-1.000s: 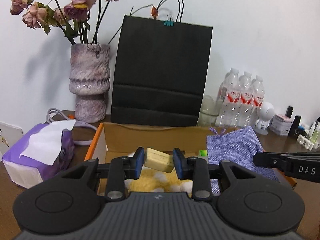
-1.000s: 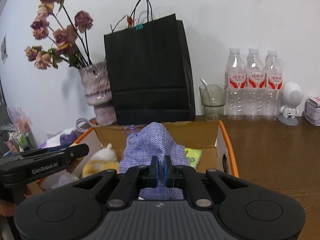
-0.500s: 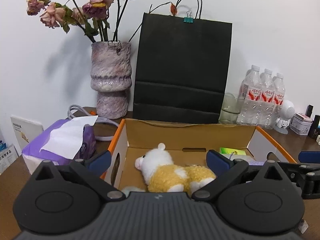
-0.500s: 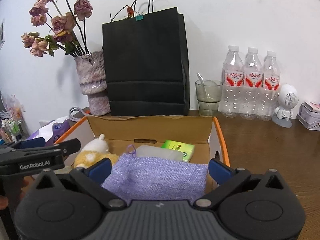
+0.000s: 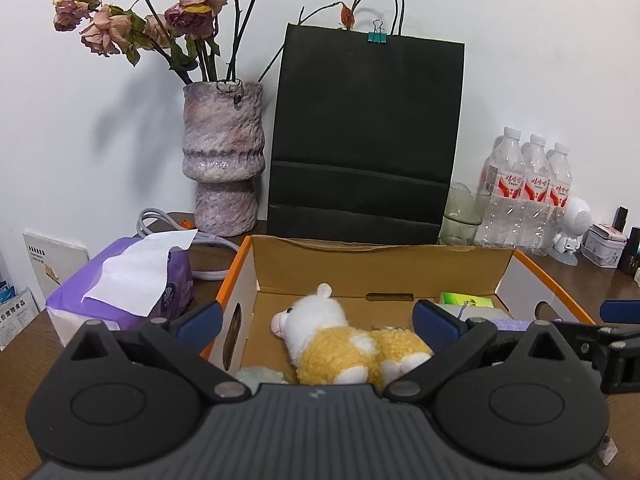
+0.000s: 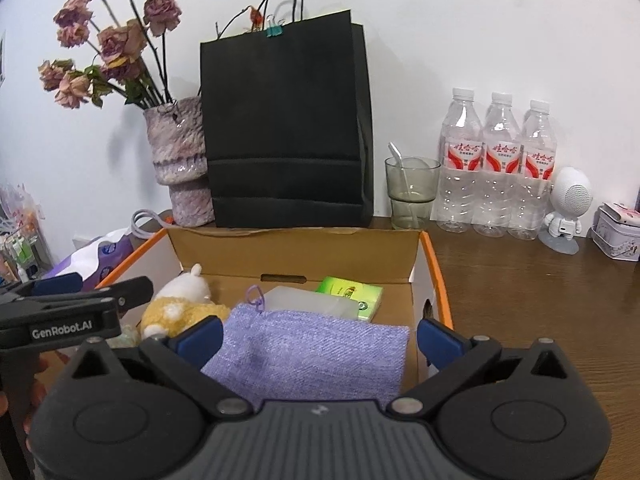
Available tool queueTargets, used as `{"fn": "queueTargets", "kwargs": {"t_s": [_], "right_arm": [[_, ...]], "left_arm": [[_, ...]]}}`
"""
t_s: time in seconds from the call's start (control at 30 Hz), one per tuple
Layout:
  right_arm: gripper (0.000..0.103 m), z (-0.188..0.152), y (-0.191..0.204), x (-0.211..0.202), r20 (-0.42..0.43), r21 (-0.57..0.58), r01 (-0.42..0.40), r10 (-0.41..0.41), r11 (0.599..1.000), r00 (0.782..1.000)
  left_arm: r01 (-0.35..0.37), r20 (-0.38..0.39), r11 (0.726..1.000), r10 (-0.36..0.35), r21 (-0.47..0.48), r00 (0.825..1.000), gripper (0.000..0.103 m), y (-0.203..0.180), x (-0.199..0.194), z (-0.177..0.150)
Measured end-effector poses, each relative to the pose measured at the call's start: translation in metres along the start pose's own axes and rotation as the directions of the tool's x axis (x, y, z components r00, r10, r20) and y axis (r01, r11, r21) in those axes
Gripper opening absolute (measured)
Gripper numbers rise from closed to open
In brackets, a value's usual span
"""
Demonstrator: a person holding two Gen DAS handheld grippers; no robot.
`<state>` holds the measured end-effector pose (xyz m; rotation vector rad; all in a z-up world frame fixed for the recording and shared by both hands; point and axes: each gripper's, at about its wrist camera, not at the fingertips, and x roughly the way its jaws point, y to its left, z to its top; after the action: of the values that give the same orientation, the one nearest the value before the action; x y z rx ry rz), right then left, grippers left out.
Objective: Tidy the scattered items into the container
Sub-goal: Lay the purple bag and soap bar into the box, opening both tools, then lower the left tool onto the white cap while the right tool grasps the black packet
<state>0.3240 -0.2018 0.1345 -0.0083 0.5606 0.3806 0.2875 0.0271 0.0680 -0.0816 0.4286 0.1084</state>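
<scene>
The cardboard box [image 6: 434,276] with orange edges sits open just ahead of both grippers, under their fingertips. The left gripper [image 5: 316,320] stands wide, nothing between its blue pads [image 5: 200,320]; its jaws have just been opening. Straight ahead of it and a little below, a white-and-yellow plush toy [image 5: 344,348] lies on its side on the box floor, with a pale crumpled item [image 5: 260,376] by its near side (too hidden by the gripper body to identify). The right gripper [image 6: 318,334] is likewise spread wide and holds nothing, its jaws having just been opening too. Between and below its pads [image 6: 440,338] a lilac fabric pouch [image 6: 312,352] lies flat in the box, not touched by either pad. Beyond the pouch rest a translucent white case [image 6: 312,300] and a green packet [image 6: 352,294], the case partly over the packet. To the left gripper's left, outside the box, sits a purple tissue pack [image 5: 124,284]. Past the box stand a black paper bag [image 6: 286,128], a vase of dried roses [image 5: 222,160], a glass [image 6: 412,192] and three water bottles [image 6: 498,164].
</scene>
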Motion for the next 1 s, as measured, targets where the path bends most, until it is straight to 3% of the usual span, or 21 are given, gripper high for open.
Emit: {"fn": "queueTargets", "kwargs": {"t_s": [0.47, 0.63, 1.0], "right_arm": [[0.103, -0.004, -0.035, -0.021, 0.032, 0.073, 0.056, -0.059, 0.996, 0.998], [0.103, -0.024, -0.040, -0.039, 0.022, 0.020, 0.084, -0.084, 0.996, 0.996], [0.103, -0.081, -0.030, -0.053, -0.057, -0.054, 0.095, -0.098, 0.994, 0.994]], "left_arm": [[0.017, 0.032, 1.000, -0.016, -0.004, 0.999, 0.103, 0.017, -0.025, 0.001], [0.051, 0.028, 0.998, -0.052, 0.025, 0.998, 0.103, 0.028, -0.044, -0.015], [0.155, -0.084, 0.983, -0.148, 0.093, 0.985, 0.103, 0.012, -0.061, -0.060]]}}
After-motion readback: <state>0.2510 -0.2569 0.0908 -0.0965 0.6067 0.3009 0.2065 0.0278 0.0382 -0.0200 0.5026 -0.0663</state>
